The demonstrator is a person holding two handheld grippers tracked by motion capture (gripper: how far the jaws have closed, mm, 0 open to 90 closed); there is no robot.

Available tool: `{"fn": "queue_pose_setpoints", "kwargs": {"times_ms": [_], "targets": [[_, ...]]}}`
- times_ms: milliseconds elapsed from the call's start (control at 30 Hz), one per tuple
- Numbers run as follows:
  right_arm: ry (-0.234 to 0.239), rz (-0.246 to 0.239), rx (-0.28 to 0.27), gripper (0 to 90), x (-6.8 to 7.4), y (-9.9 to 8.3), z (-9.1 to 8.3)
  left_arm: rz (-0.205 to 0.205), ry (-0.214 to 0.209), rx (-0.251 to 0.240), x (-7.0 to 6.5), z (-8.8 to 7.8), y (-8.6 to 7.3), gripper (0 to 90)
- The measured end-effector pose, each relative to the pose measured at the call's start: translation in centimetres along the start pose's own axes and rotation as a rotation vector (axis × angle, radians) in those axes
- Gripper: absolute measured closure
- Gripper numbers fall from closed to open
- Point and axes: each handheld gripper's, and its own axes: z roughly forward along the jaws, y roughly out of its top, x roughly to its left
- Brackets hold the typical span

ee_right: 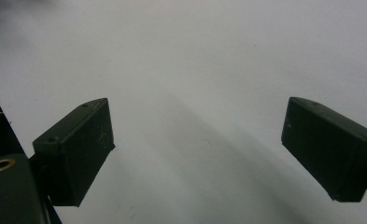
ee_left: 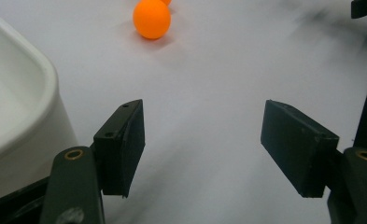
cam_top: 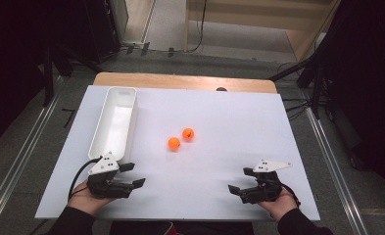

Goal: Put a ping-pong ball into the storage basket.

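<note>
**A:** What is sitting at the far left of the white table top [cam_top: 219,122]?

**B:** A long white plastic bin [cam_top: 112,122] is lying lengthwise along the left side, its open top facing up. Its near end is sitting just beside the left gripper [cam_top: 132,175].

**A:** How is the person holding that gripper?

**B:** The left hand [cam_top: 84,198] is coming in from the bottom edge, palm cupping the black body from below, with the jaws pointing level toward the table's middle. The jaws are standing apart with nothing between them; in the left gripper view the bare white surface is showing through the gap, and the bin's rounded corner [ee_left: 27,107] is rising at the left.

**A:** And the middle of the table?

**B:** Two small orange balls are resting near each other on the sheet, well apart from both grippers. The nearer orange ball [cam_top: 174,143] is lying ahead of the left gripper; the farther orange ball [cam_top: 188,133] is sitting just beyond it to the right.

**A:** What about the right side?

**B:** The right hand [cam_top: 279,204] is mirroring the left, resting low at the near edge, its right gripper [cam_top: 242,179] pointing inward. Its jaws are spread wide and gripping nothing, with plain white table showing between them in the right gripper view.
</note>
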Motion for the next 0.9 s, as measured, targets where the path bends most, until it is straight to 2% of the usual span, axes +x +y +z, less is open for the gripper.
{"fn": "queue_pose_setpoints", "kwargs": {"times_ms": [167,400,600,900], "targets": [[0.001,-0.005,0.002,7.8,0.0,0.0,0.0,0.0,-0.027,0.009,-0.3,0.4,0.4,30.7],[0.006,-0.005,0.003,7.8,0.0,0.0,0.0,0.001,-0.016,0.013,-0.7,0.8,0.7,30.7],[0.006,-0.009,0.006,7.8,0.0,0.0,0.0,0.002,-0.044,0.009,-1.2,1.2,1.0,28.4],[0.008,-0.007,0.013,7.8,0.0,0.0,0.0,0.009,-0.039,0.003,-1.5,1.8,1.5,28.3]]}}
